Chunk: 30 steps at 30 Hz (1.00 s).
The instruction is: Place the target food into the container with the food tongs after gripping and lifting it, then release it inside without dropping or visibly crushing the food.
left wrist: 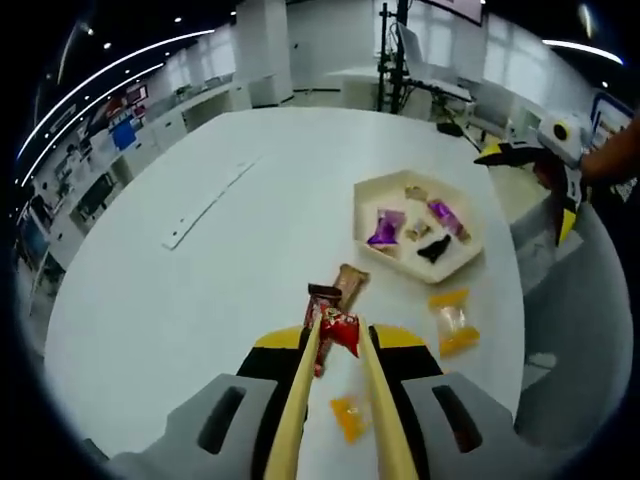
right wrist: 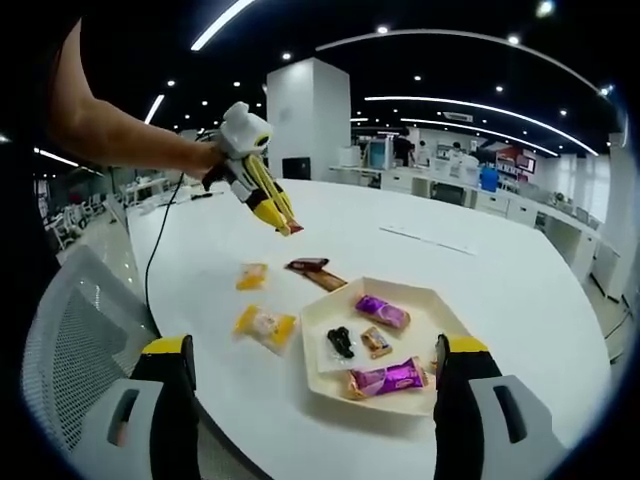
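My left claw point(left wrist: 340, 345) is clenched on the food tongs point(left wrist: 385, 420), whose tips pinch a red snack packet point(left wrist: 338, 330) lifted above the white worktop point(left wrist: 200, 300). The packet's long axis runs along the tongs, pointing away from me. My right claw point(right wrist: 315, 375) is released, hovering by the hexagonal tray point(right wrist: 320, 345). I count four wrapped snacks in the tray, two purple. Three yellow packets lie on the worktop. No print is readable.
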Available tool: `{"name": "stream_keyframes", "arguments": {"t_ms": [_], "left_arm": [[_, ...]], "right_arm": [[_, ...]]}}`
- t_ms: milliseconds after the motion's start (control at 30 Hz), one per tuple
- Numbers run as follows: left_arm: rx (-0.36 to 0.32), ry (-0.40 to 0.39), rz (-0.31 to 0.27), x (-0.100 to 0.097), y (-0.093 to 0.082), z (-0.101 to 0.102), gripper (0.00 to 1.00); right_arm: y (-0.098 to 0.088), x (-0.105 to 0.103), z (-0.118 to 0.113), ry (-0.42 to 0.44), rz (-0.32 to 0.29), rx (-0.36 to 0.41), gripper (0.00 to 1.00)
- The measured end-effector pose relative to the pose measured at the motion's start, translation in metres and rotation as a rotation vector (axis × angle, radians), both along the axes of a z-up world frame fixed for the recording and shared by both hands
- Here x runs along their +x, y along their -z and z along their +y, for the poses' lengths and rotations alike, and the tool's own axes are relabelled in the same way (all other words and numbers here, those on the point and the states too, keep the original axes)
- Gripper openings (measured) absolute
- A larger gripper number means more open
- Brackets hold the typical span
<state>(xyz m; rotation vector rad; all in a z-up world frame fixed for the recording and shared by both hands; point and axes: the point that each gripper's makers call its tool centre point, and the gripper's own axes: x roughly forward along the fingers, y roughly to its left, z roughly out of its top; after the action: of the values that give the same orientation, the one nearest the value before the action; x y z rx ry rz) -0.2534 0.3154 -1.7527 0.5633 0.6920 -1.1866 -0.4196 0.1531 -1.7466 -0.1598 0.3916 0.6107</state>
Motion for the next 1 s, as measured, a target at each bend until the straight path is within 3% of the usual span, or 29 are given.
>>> {"name": "stream_keyframes", "arguments": {"t_ms": [300, 1000], "left_arm": [[-0.006, 0.024, -0.002, -0.005, -0.004, -0.022, 0.20], [-0.055, 0.104, -0.002, -0.020, -0.016, -0.094, 0.20]], "right_arm": [[-0.001, 0.001, -0.002, 0.010, -0.007, 0.006, 0.98], [-0.003, 0.000, -0.001, 0.012, -0.008, 0.013, 0.98]]}}
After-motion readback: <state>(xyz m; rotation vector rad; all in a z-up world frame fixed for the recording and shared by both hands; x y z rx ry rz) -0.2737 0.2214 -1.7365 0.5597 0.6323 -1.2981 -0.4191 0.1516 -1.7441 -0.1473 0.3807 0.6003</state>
